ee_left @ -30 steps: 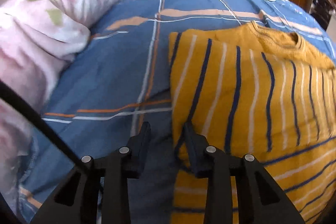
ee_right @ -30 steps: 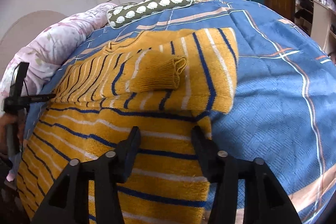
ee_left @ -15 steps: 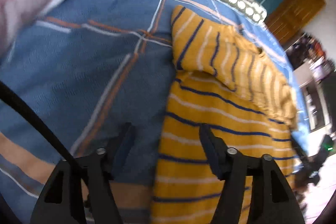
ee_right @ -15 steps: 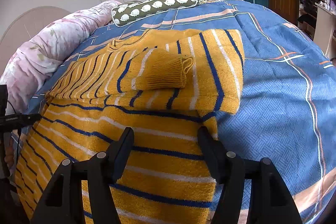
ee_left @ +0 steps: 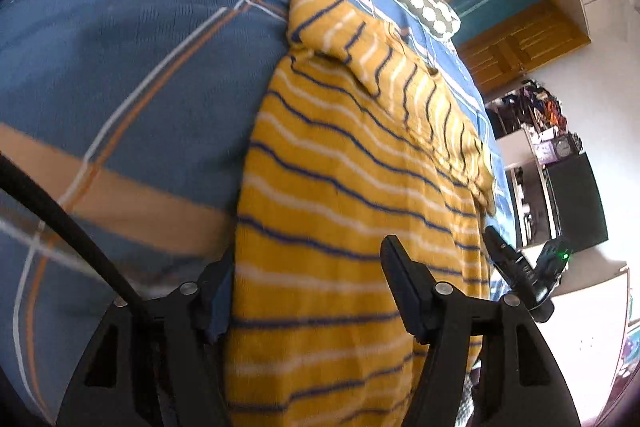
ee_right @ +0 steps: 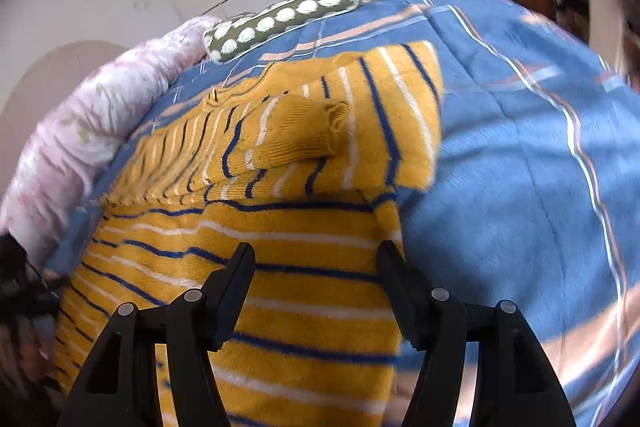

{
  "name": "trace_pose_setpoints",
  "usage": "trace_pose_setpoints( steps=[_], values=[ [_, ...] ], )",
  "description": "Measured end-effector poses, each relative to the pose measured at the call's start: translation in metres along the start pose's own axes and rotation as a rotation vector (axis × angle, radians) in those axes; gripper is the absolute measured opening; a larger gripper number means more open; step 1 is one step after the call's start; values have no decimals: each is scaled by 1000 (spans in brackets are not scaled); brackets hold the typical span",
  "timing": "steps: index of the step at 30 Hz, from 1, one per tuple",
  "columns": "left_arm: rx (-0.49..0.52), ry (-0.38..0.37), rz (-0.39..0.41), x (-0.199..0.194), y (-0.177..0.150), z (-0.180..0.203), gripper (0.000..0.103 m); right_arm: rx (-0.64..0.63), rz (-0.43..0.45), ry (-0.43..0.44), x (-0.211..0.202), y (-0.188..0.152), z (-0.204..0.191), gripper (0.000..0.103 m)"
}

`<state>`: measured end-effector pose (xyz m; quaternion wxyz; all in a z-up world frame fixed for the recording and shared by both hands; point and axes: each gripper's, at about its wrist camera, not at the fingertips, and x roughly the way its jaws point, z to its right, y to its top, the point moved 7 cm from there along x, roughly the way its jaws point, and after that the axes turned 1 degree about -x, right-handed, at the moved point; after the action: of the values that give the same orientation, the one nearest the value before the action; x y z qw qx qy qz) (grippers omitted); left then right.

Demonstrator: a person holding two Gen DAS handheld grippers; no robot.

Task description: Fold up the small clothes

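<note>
Sleeves folded in across striped sweater (ee_right: 280,267) — hem fold pending. Left gripper (ee_left: 308,287) and right gripper (ee_right: 316,279) both agape, straddling hem corners at 6 o'clock. Next: clamp both corners, carry toward collar at 12 — evenly.

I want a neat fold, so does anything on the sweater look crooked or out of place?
Mostly tidy. The sweater lies flat on the bedspread with both sleeves folded in. One oddity: the cuff of the top sleeve bulges up, its opening gaping, rather than lying flat. Nothing looks damaged.
</note>
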<state>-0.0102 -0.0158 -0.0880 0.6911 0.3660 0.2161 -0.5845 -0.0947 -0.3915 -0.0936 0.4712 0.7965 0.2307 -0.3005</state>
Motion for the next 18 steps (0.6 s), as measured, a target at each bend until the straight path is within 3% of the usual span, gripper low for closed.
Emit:
trace_pose_setpoints(
  steps=[2, 5, 9, 13, 18],
  values=[
    [9, 4, -12, -3, -9, 2, 58, 55, 3, 25, -13, -7, 4, 67],
    [12, -8, -26, -5, -19, 4, 48, 111, -11, -6, -35, -25, 16, 68],
    [-17, -57, -42, -6, -28, 3, 38, 140, -4, -4, -56, -49, 25, 68],
    [-33, -84, -46, -7, -36, 4, 35, 149, -24, 55, -62, -65, 16, 68],
    [-70, -132, -38, -12, -51, 4, 35, 163, -96, 193, -55, -85, -12, 68]
  ],
)
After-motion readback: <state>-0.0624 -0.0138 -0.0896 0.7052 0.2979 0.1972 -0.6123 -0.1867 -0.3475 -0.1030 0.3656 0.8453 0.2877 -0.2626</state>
